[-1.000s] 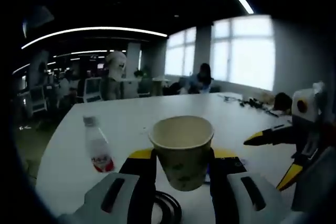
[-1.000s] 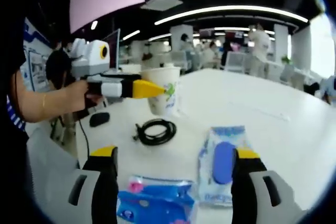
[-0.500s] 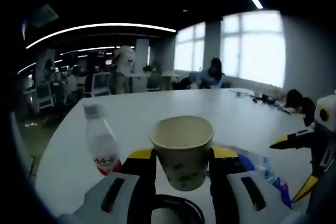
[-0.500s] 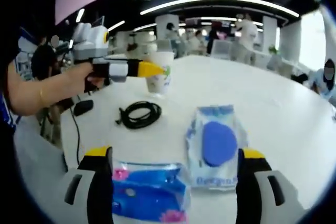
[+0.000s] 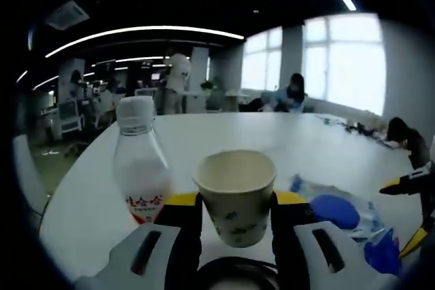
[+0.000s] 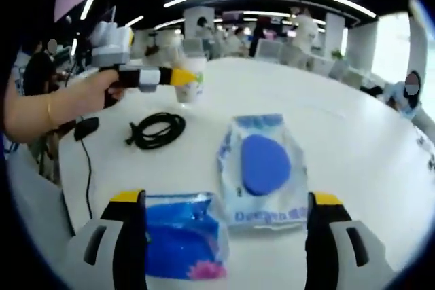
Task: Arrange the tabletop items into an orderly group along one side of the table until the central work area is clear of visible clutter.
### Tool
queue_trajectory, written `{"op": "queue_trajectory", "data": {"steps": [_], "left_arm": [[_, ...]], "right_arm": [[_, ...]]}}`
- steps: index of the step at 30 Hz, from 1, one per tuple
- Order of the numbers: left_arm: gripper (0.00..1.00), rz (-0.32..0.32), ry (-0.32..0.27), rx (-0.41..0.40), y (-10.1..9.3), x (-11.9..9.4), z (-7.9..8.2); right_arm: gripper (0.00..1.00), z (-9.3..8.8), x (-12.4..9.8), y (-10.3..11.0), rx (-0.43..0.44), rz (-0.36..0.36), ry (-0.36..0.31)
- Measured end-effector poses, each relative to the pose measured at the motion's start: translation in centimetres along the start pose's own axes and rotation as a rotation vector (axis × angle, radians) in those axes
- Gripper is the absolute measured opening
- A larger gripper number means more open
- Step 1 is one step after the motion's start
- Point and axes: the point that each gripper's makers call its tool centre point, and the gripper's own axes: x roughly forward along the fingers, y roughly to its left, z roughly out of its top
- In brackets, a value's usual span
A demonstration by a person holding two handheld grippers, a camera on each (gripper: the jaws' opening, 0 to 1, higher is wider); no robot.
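Left tool [image 5: 235,203] clamped on the paper cup [image 5: 236,196], light and easily crushed, best held low on its wall; right tool [image 6: 228,216] wide open, empty.

Dim hall lit by curved ceiling light strips [image 5: 143,30] and glaring, washed-out windows [image 5: 340,66] far right; fisheye bending at edges, soft focus throughout.

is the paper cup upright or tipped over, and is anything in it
Upright: the paper cup sits rim-up between the left hand-held gripper's jaws. The visible inner wall looks bare; its bottom is hidden, so contents cannot be told.
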Motion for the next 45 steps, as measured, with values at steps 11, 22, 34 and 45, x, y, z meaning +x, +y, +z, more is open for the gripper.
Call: {"op": "queue_trajectory", "data": {"steps": [11, 22, 34, 45], "left_arm": [[0.37, 0.038, 0.013, 0.005, 1.0, 1.9, -1.8], [0.37, 0.028, 0.012, 0.07, 0.4, 2.9, -2.4], [0.37, 0.025, 0.028, 0.093, 0.5, 3.6, -2.9], [0.36, 0.034, 0.082, 0.105, 0.6, 3.4, -4.1]], "right_arm": [[0.96, -0.5, -0.3, -1.5, 0.049, -0.049, -0.005], [0.95, -0.9, -0.3, -2.5, 0.088, -0.071, -0.006], [0.94, -1.0, -0.5, -3.0, 0.107, -0.086, -0.015], [0.94, -1.2, -0.4, -3.0, 0.113, -0.087, -0.008]]}}
